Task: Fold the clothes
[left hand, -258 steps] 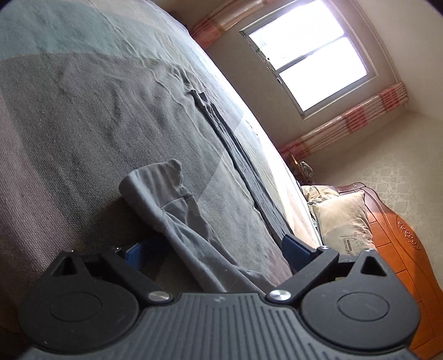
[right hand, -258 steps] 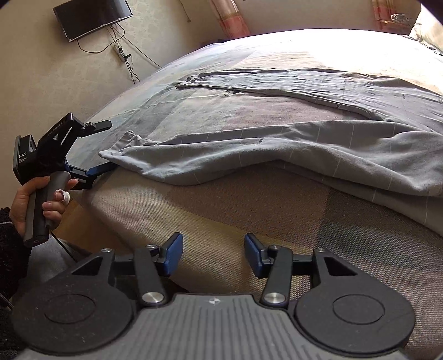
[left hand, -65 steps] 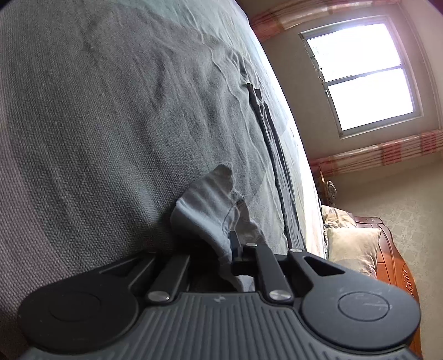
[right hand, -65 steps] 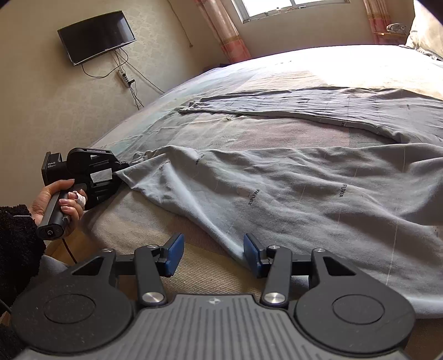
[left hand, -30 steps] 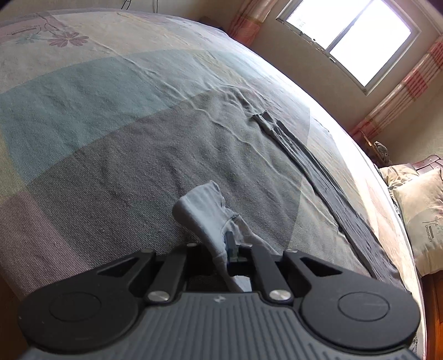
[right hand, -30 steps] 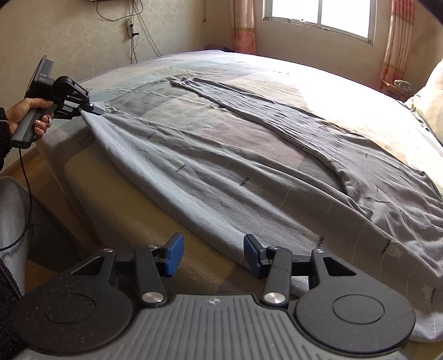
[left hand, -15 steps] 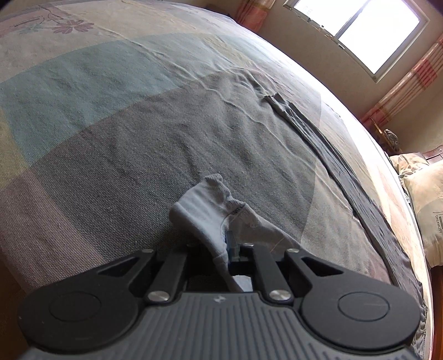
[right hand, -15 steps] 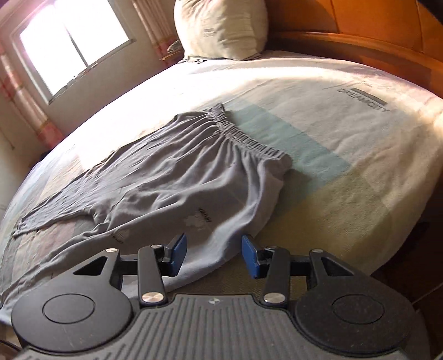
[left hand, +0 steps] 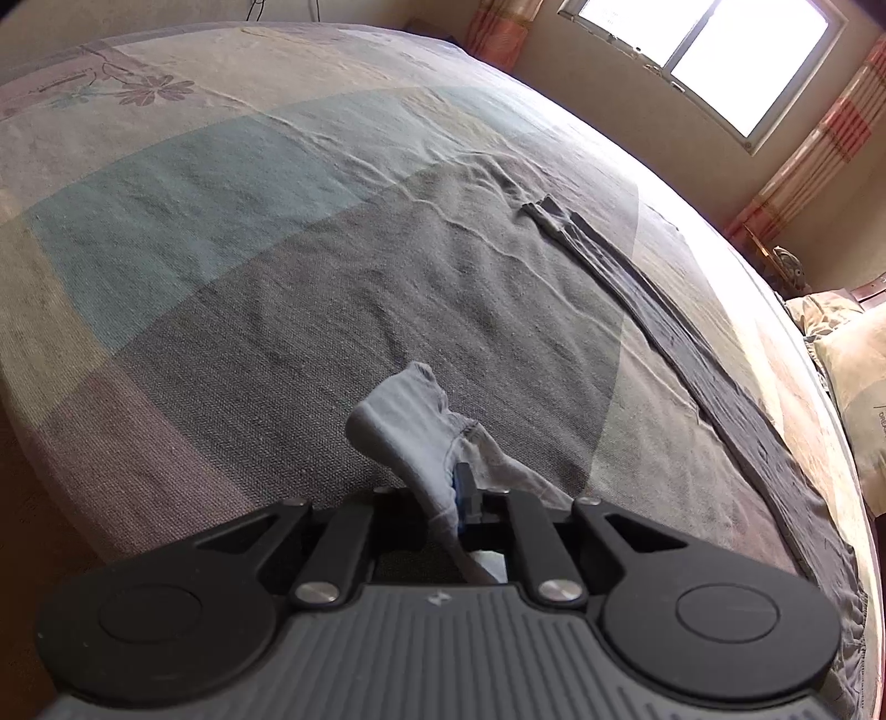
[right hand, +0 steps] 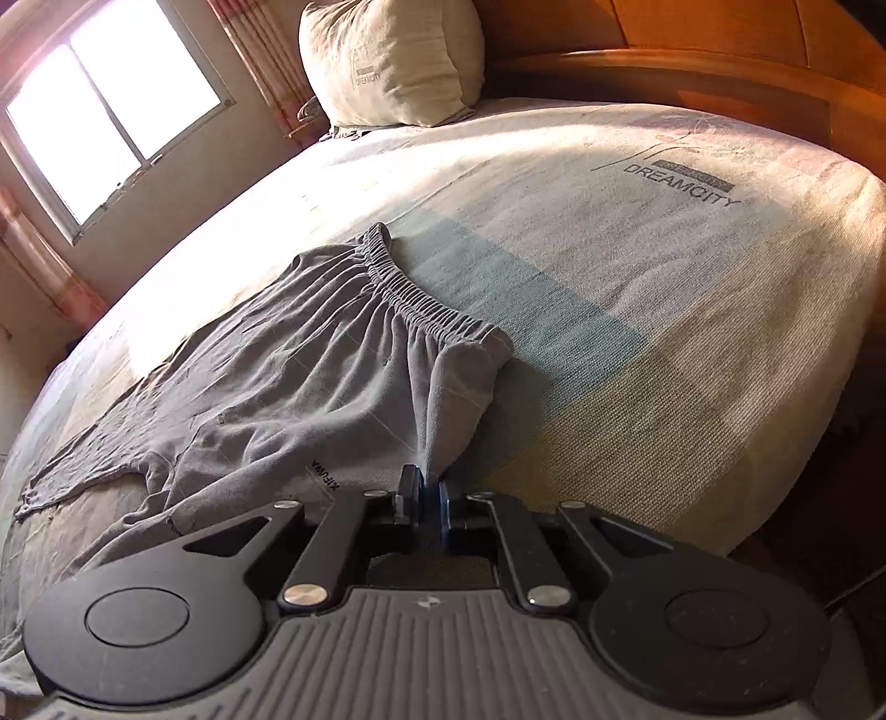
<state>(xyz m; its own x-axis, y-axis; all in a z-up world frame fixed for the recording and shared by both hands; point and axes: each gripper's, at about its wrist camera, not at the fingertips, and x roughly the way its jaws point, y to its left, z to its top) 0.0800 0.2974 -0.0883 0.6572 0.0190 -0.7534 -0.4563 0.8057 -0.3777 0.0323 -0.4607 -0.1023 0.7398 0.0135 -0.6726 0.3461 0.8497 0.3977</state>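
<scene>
The bed (right hand: 692, 266) under its patchwork sheet carries everything: the grey trousers (right hand: 310, 354) lie spread flat along your near edge, elastic waistband (right hand: 421, 310) towards the pillow (right hand: 387, 61) and wooden headboard (right hand: 720, 50), the far leg (left hand: 681, 343) running straight across the sheet in the left wrist view. You now have both ends of the near side in hand. Your right gripper (right hand: 427, 501) has just been closing and its jaws are clenched on the side seam just below the waistband corner, cloth pulled up into a taut ridge. Your left gripper (left hand: 458, 498) is clamped tight on the cuff (left hand: 404, 410) of the near leg, which stands up in a small bunch. To fold well, I would lift both hands together and evenly, keeping the edge between them stretched so it doesn't sag, then carry it over onto the far leg and line the seams up before letting go. A thin pinch like the right one could slip, so avoid jerking.
</scene>
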